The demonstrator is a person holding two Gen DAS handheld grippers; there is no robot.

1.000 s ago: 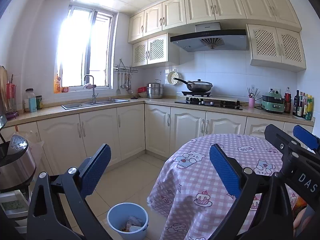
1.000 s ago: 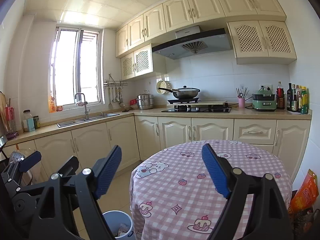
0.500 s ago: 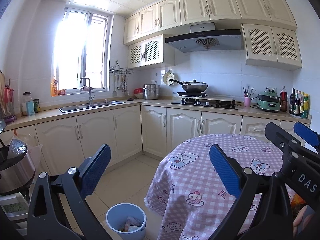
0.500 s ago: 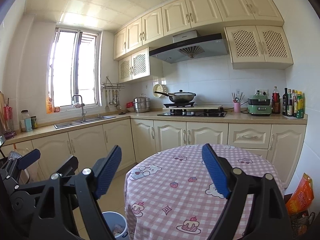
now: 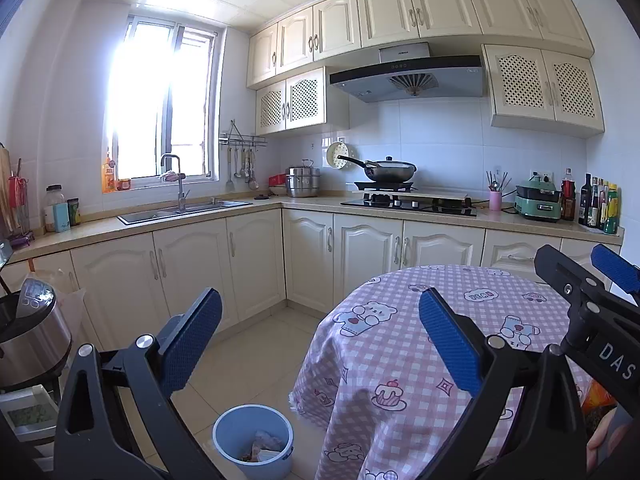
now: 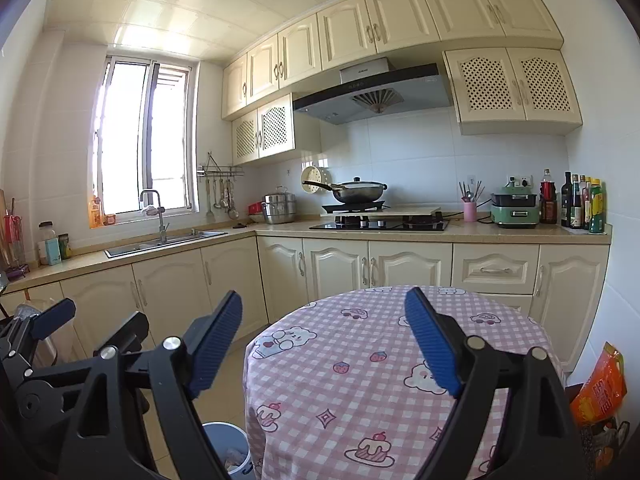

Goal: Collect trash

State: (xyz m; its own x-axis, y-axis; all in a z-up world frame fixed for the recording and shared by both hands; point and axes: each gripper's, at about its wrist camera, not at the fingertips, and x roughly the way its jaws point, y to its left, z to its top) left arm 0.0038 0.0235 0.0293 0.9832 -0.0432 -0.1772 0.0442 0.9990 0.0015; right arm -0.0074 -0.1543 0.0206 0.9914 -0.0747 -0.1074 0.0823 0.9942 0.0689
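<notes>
Kitchen scene, both views looking fwd over a round table (image 6: 360, 364) w/ a pink checked cloth printed w/ bears and cakes. Tabletop itself showed only the cloth.

Left hand-held gripper (image 5: 320, 344) was released: blue pads spread wide, nothing btwn them, hanging above floor and the table's left edge. Right hand-held gripper (image 6: 324, 344) was likewise released, jaws wide apart, nothing btwn the pads, hovering above the tablecloth. In the left view the right hand-held gripper showed at the far right edge, just beside the left one.

Trash: crumpled bits of trash (image 5: 262, 446) lay inside a light-blue bin (image 5: 224, 436) standing on the tiled floor, just beside the table's left side, near the hanging cloth. In the right view only part of the bin rim showed at the bottom, behind the left finger.

An orange snack bag (image 6: 600, 384) sat low at the right, by the wall, apart from the table. Can't tell what it rested on.

Bkgd: cream cabinets, sink (image 5: 180, 212) under the window, wok (image 5: 388, 170) on the stove, bottles at the counter's right end. A steel cooker (image 5: 28, 340) stood at far left.
</notes>
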